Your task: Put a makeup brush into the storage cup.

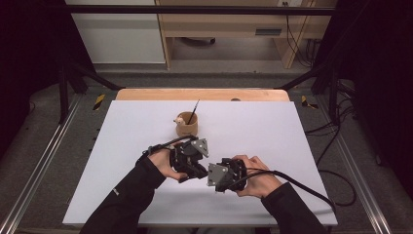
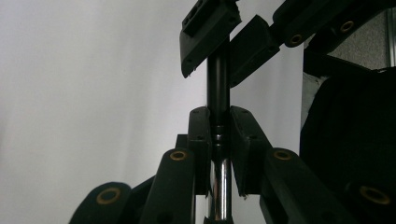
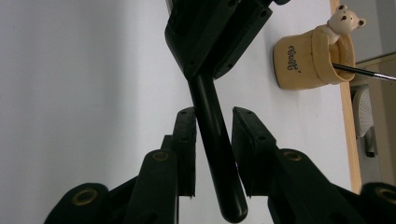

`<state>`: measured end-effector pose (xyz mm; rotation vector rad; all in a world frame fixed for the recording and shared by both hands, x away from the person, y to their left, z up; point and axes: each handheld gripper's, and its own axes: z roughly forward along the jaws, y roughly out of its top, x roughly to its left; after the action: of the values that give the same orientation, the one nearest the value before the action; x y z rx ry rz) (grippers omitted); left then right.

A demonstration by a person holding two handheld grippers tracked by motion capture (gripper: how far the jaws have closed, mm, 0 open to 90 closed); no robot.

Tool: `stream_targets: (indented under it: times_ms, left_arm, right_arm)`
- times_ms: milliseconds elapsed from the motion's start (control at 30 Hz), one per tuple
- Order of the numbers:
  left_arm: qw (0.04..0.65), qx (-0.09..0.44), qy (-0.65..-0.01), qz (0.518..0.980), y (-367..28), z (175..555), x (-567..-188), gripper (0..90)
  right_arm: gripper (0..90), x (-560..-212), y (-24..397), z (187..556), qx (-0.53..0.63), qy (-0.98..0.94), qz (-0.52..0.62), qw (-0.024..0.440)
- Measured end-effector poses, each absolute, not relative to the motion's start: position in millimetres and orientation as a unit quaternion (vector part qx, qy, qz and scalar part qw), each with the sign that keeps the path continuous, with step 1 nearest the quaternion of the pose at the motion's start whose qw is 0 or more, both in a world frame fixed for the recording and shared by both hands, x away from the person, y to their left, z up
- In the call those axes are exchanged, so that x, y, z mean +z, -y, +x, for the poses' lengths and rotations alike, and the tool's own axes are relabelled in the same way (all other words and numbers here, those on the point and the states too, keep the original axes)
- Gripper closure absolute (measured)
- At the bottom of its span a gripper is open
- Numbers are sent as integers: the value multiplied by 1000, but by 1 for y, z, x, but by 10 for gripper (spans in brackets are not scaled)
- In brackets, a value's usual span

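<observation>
The main risk lay in the handover itself. A black pen (image 3: 212,135) with a chrome lower barrel was bridged between the two tools above the white table (image 1: 122,146), and the right gripper's (image 3: 212,116) hold looked unsettled: in the right gripper view the pen's black cap end passed between that tool's pads at a slant, touching the left pad (image 3: 187,140) while a sliver of gap showed at the right one. If the right hand (image 1: 255,178) pulled before the pads squared up, the cap could slip out or the pen could twist in the other grip. A pull off the pen's axis could also bend the joint rather than part cap from barrel.

The left gripper (image 2: 218,116) was clamped tight on the pen's body (image 2: 218,88), near the ring where black met chrome, both pads pressed flush. The right gripper's fingers were nearly closed around the cap end, though a firm two-sided pinch could not be confirmed.

From the high view the grippers met just below the table's centre, left gripper (image 1: 187,158) at about ten o'clock from the right one (image 1: 225,174). A tan bear-topped pen holder (image 1: 186,124) with a thin brush (image 1: 193,111) in it stood at twelve o'clock from them, well apart.
</observation>
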<state>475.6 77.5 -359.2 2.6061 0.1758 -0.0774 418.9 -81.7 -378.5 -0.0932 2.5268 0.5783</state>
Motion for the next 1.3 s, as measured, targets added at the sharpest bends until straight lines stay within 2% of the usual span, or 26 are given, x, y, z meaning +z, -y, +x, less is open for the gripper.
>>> stream_targets:
  times_ms: [567,1000,1300]
  left_arm:
    - [265,-21,-50,963,-77,473,-357,782]
    - [276,-6,-48,960,-80,473,-357,738]
    - [295,41,-44,954,-92,473,-351,477]
  right_arm:
    - [769,-379,82,420,205,-943,-54,255]
    - [794,-377,83,420,222,-944,-48,240]
    - [794,-375,86,422,224,-945,-24,236]
